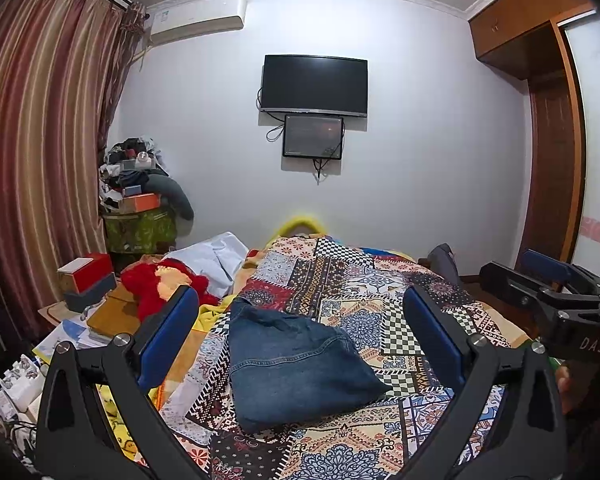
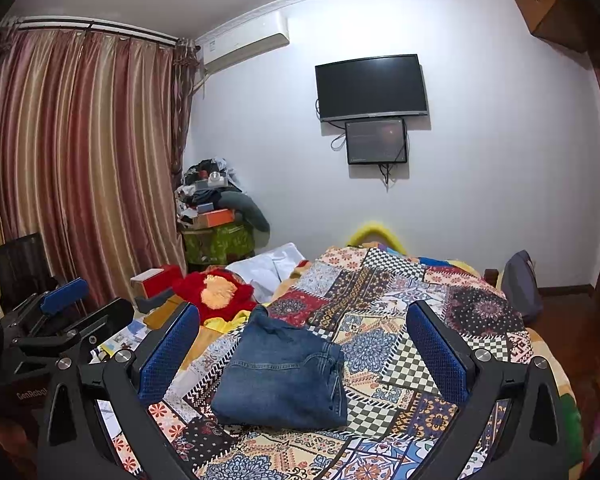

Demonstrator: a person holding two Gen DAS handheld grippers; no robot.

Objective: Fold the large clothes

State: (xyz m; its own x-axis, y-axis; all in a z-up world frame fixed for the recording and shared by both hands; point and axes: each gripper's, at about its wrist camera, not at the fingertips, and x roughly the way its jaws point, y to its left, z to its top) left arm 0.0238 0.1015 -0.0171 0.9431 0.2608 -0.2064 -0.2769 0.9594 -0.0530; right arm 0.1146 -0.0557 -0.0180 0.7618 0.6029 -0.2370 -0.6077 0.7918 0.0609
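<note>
A pair of blue denim jeans (image 1: pixel 296 364) lies folded into a compact bundle on the patchwork bedspread (image 1: pixel 380 300). It also shows in the right wrist view (image 2: pixel 280 376). My left gripper (image 1: pixel 300 332) is open and empty, held above and in front of the jeans, its blue pads wide apart. My right gripper (image 2: pixel 300 344) is open and empty too, also above the jeans. The right gripper shows at the right edge of the left wrist view (image 1: pixel 556 292). The left gripper shows at the left edge of the right wrist view (image 2: pixel 64 312).
A red and orange garment (image 2: pixel 216 292) and a white cloth (image 2: pixel 268 268) lie at the bed's far left. Boxes and papers (image 1: pixel 88 304) clutter the left side. A heaped stand (image 2: pixel 216 216) stands by the striped curtain (image 2: pixel 80 160). A wardrobe (image 1: pixel 548 120) stands right.
</note>
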